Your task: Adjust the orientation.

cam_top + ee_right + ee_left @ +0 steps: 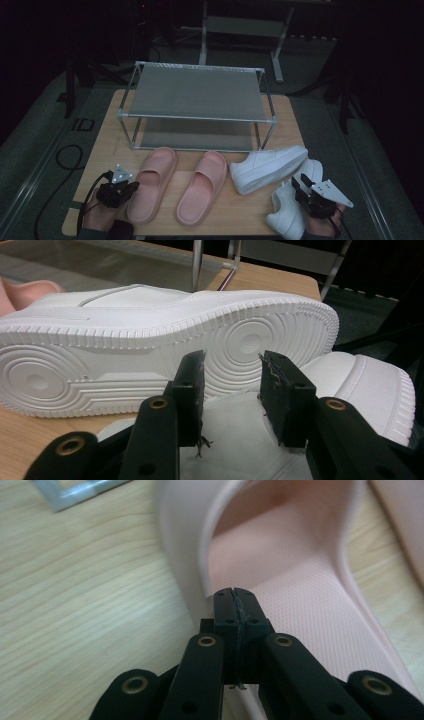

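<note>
Left pink slipper (151, 183) lies flat on the wooden counter (100, 150), in front of the shoe rack (196, 106), toe toward the rack. Left hand-held gripper (118, 192) sits at the slipper's heel-side outer edge; in the left gripper view its jaws are fully closed, pads pressed together with nothing visible between them, tips just at the rim of the slipper (280, 580). Whether the tips touch the rim cannot be told.

Second pink slipper (202, 186) lies just beside the first, on its right, also in front of the rack.

Right of the slippers: one white sneaker (267, 169) tipped on its side in front of the rack's right corner, sole facing the person. In the right gripper view its ribbed sole (165, 355) is plainly seen. A second white sneaker (292, 205) stands near the counter's front edge, farther from the rack.

Right hand-held gripper (311, 195) hangs over the second sneaker; jaws stand about half apart, over the sneaker's opening (235, 440), gripping nothing.
</note>
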Tool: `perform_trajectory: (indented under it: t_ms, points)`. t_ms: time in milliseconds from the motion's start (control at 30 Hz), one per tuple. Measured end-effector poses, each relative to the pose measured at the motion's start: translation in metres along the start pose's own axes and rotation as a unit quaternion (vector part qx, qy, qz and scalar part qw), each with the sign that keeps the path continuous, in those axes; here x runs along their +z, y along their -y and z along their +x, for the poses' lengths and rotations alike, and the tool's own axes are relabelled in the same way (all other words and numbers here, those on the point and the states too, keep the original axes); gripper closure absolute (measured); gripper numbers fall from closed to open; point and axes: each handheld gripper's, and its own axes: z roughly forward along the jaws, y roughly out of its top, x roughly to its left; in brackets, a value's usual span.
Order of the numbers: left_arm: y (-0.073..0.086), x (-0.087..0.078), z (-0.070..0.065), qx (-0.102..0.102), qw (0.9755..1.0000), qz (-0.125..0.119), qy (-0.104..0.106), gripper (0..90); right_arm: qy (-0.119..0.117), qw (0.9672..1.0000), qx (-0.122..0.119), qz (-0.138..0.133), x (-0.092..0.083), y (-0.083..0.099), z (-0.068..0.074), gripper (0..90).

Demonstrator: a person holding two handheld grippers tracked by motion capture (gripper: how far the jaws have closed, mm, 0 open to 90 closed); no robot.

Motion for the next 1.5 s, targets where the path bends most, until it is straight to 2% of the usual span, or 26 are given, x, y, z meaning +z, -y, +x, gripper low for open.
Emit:
perform_trajectory:
  t_ms: [33, 167, 200, 233, 367, 400, 467, 633, 767, 867, 967, 1100, 1233, 1300, 1333, 1433, 1500]
  points:
    - [0.000, 0.001, 0.003, -0.004, 1.0000, 0.001, -0.008, 89.6, -0.001, 1.0000, 0.001, 0.000, 0.000, 0.000, 0.000, 61.2]
    - [0.000, -0.001, 0.005, -0.011, 0.9999, -0.004, -0.004, 89.6, -0.001, 1.0000, 0.001, 0.000, 0.000, 0.000, 0.000, 61.2]
    - [-0.002, -0.006, 0.001, -0.005, 0.9998, -0.013, 0.010, 89.6, -0.001, 1.0000, 0.001, 0.000, 0.000, 0.000, 0.000, 61.2]
    - [-0.002, -0.006, 0.001, -0.005, 0.9998, -0.013, 0.010, 89.6, -0.001, 1.0000, 0.001, 0.000, 0.000, 0.000, 0.000, 61.2]
    - [-0.014, -0.016, -0.014, 0.011, 0.9987, -0.035, 0.035, 89.6, -0.001, 1.0000, 0.000, 0.001, 0.000, 0.000, 0.000, 61.2]
    - [-0.022, -0.020, -0.022, 0.021, 0.9972, -0.047, 0.053, 89.6, -0.001, 1.0000, 0.000, 0.001, 0.000, 0.000, 0.000, 61.2]
    - [-0.026, -0.020, -0.026, 0.027, 0.9964, -0.052, 0.061, 89.6, -0.002, 1.0000, 0.001, 0.000, 0.000, 0.000, 0.000, 61.2]
    - [-0.049, -0.010, -0.050, 0.067, 0.9924, -0.056, 0.086, 89.6, -0.002, 1.0000, 0.000, 0.000, 0.000, 0.000, 0.000, 61.2]
    - [-0.065, 0.001, -0.064, 0.090, 0.9891, -0.056, 0.102, 89.6, -0.003, 1.0000, 0.000, -0.001, 0.000, 0.000, 0.000, 61.1]
    - [-0.075, 0.009, -0.072, 0.097, 0.9875, -0.055, 0.111, 89.6, -0.003, 1.0000, 0.000, -0.001, 0.000, 0.000, -0.001, 61.0]
    - [-0.082, 0.017, -0.077, 0.096, 0.9867, -0.057, 0.118, 89.5, -0.003, 1.0000, 0.000, -0.001, 0.000, 0.000, -0.001, 61.0]
    - [-0.090, 0.027, -0.084, 0.096, 0.9864, -0.054, 0.122, 87.2, -0.004, 1.0000, 0.000, -0.001, 0.000, 0.000, -0.001, 61.0]
    - [-0.095, 0.037, -0.091, 0.099, 0.9861, -0.050, 0.124, 80.8, -0.004, 1.0000, 0.000, -0.001, 0.000, 0.000, -0.001, 60.9]
    - [-0.096, 0.040, -0.092, 0.100, 0.9865, -0.048, 0.121, 77.1, -0.004, 1.0000, -0.001, -0.001, 0.000, 0.000, -0.001, 60.9]
    - [-0.097, 0.046, -0.095, 0.096, 0.9875, -0.046, 0.116, 73.8, -0.004, 1.0000, -0.001, -0.001, 0.000, 0.000, -0.001, 60.9]
    - [-0.098, 0.051, -0.097, 0.094, 0.9874, -0.045, 0.120, 70.6, -0.005, 1.0000, 0.000, -0.001, 0.000, 0.000, -0.001, 60.9]
    - [-0.099, 0.054, -0.099, 0.092, 0.9882, -0.043, 0.115, 68.6, -0.005, 1.0000, -0.001, -0.001, 0.000, 0.000, -0.001, 60.9]
